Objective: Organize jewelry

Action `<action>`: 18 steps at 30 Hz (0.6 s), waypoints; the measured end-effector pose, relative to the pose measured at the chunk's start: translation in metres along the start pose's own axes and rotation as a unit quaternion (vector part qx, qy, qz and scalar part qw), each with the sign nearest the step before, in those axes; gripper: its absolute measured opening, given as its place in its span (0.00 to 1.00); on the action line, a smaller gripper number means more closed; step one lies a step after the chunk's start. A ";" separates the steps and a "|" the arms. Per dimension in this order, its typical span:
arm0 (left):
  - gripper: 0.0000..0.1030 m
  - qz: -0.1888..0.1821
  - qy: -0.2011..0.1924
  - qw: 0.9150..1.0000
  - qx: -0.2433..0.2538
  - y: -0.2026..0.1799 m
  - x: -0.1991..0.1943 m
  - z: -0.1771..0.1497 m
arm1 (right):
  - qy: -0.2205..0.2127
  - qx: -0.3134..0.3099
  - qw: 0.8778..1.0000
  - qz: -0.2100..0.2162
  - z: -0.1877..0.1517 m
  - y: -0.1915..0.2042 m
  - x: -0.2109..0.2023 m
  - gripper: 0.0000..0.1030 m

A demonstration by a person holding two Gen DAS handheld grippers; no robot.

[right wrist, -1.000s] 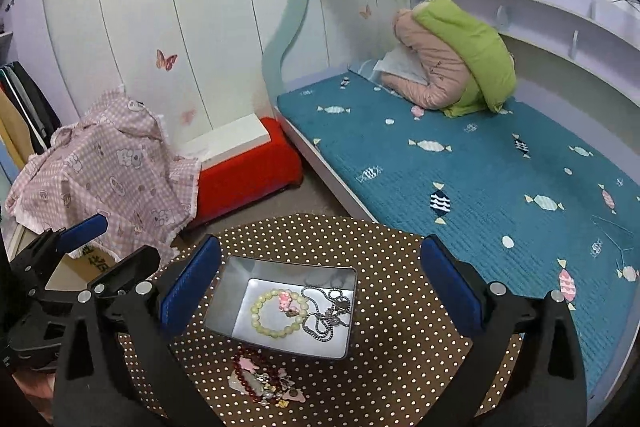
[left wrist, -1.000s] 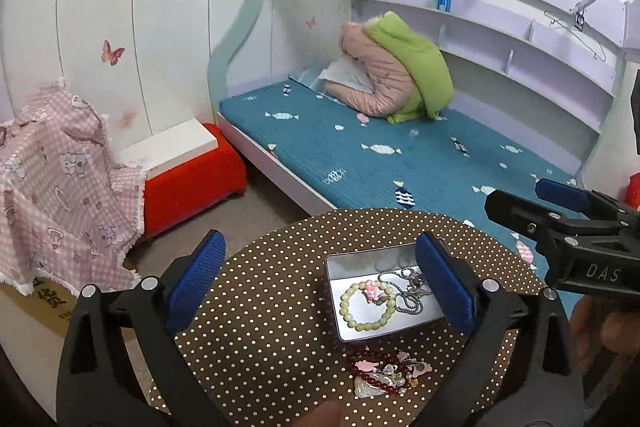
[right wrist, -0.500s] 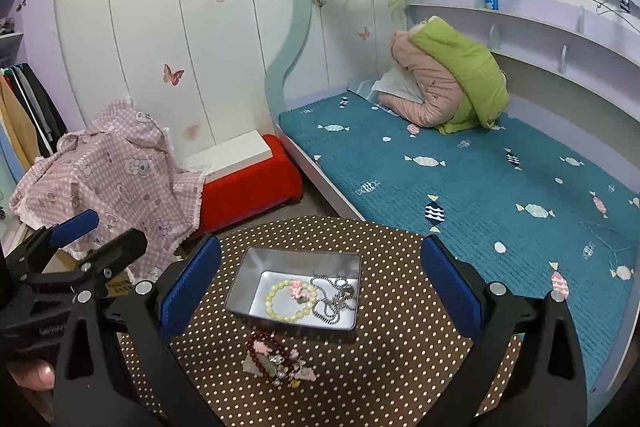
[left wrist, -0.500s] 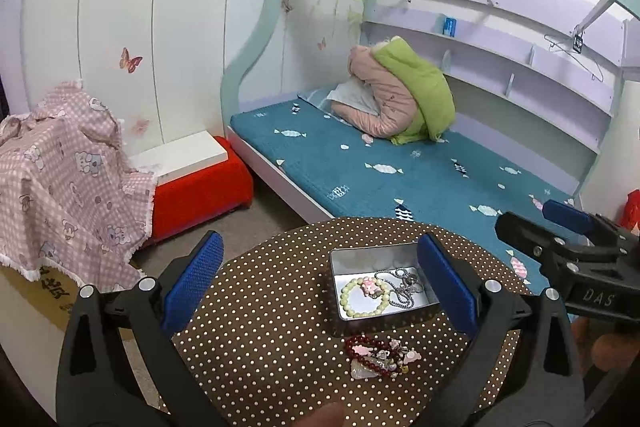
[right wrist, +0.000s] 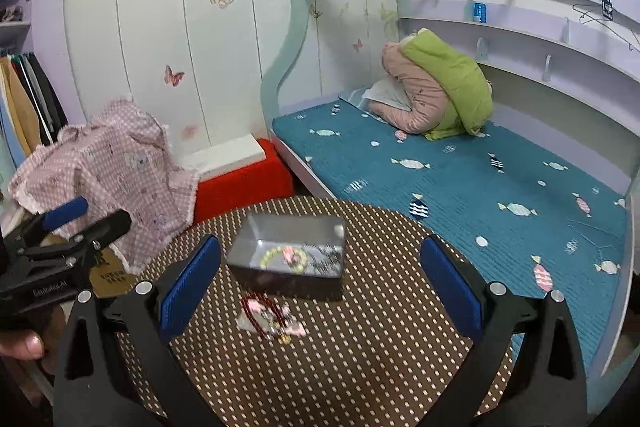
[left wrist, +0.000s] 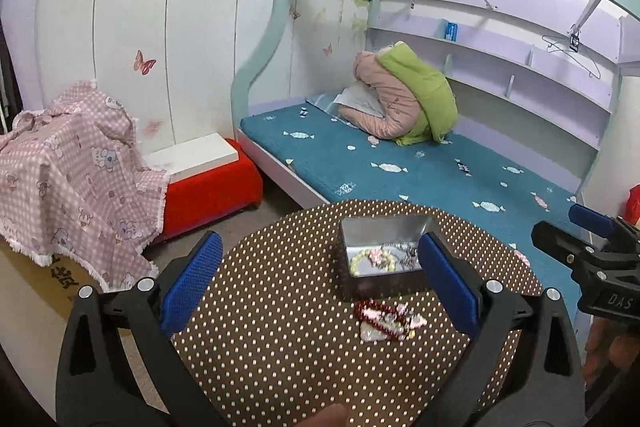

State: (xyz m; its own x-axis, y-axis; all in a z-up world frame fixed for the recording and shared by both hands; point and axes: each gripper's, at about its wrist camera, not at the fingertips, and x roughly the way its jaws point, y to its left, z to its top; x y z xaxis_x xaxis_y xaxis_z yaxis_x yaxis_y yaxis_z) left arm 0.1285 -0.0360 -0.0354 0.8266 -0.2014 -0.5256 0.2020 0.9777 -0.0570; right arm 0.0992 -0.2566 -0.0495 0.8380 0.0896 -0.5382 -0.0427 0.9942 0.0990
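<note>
On your table (left wrist: 280, 307) the tin (left wrist: 384, 259) sits toward the far edge with a bead bracelet (left wrist: 370, 261) and chain (left wrist: 406, 251) inside. Another bracelet (left wrist: 386, 315) lies just near of it. The bed (left wrist: 420, 171) lies beyond.

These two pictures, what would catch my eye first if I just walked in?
Probably the round polka-dot table up front, with a metal tin holding a pale green bead bracelet, and a red bracelet lying loose before it. Behind it, the teal candy-print bed carries a bundled pink and green quilt.
</note>
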 end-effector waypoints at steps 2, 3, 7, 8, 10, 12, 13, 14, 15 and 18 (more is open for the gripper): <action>0.95 -0.002 0.006 1.000 -0.003 0.001 0.001 -0.008 | 0.006 -0.003 1.000 -0.004 -0.009 -0.001 0.000 0.93; 0.95 -0.002 0.012 1.000 -0.004 0.002 0.002 -0.014 | 0.011 -0.005 1.000 -0.006 -0.013 -0.001 0.001 0.93; 0.95 0.002 0.033 0.999 -0.014 0.007 0.010 -0.034 | 0.034 -0.010 0.999 -0.011 -0.034 0.000 0.009 0.93; 0.95 0.003 0.038 0.999 -0.017 0.008 0.013 -0.038 | 0.040 -0.011 0.999 -0.011 -0.037 0.001 0.012 0.93; 0.95 0.006 0.054 0.998 -0.024 0.011 0.020 -0.049 | 0.058 -0.015 0.998 -0.008 -0.048 0.003 0.021 0.93; 0.95 0.007 0.066 0.997 -0.028 0.014 0.026 -0.059 | 0.073 -0.021 0.997 -0.002 -0.056 0.006 0.031 0.93; 0.95 0.008 0.071 0.997 -0.030 0.015 0.029 -0.063 | 0.083 -0.023 0.996 0.001 -0.061 0.008 0.038 0.93; 0.95 0.008 0.076 0.997 -0.031 0.017 0.032 -0.067 | 0.088 -0.025 0.996 0.002 -0.065 0.010 0.042 0.93; 0.95 0.010 0.079 0.996 -0.030 0.018 0.034 -0.071 | 0.094 -0.030 0.995 0.003 -0.069 0.012 0.048 0.93; 0.95 0.018 0.092 0.995 -0.029 0.021 0.044 -0.081 | 0.111 -0.032 0.993 0.011 -0.079 0.016 0.066 0.93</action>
State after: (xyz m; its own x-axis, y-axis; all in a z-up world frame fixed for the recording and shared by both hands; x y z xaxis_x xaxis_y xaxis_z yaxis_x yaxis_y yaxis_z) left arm 0.1260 -0.0196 -0.1286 0.7218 -0.1583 -0.6737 0.1394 0.9868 -0.0825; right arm 0.1108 -0.2297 -0.1490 0.6964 0.1148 -0.7084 -0.1002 0.9930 0.0625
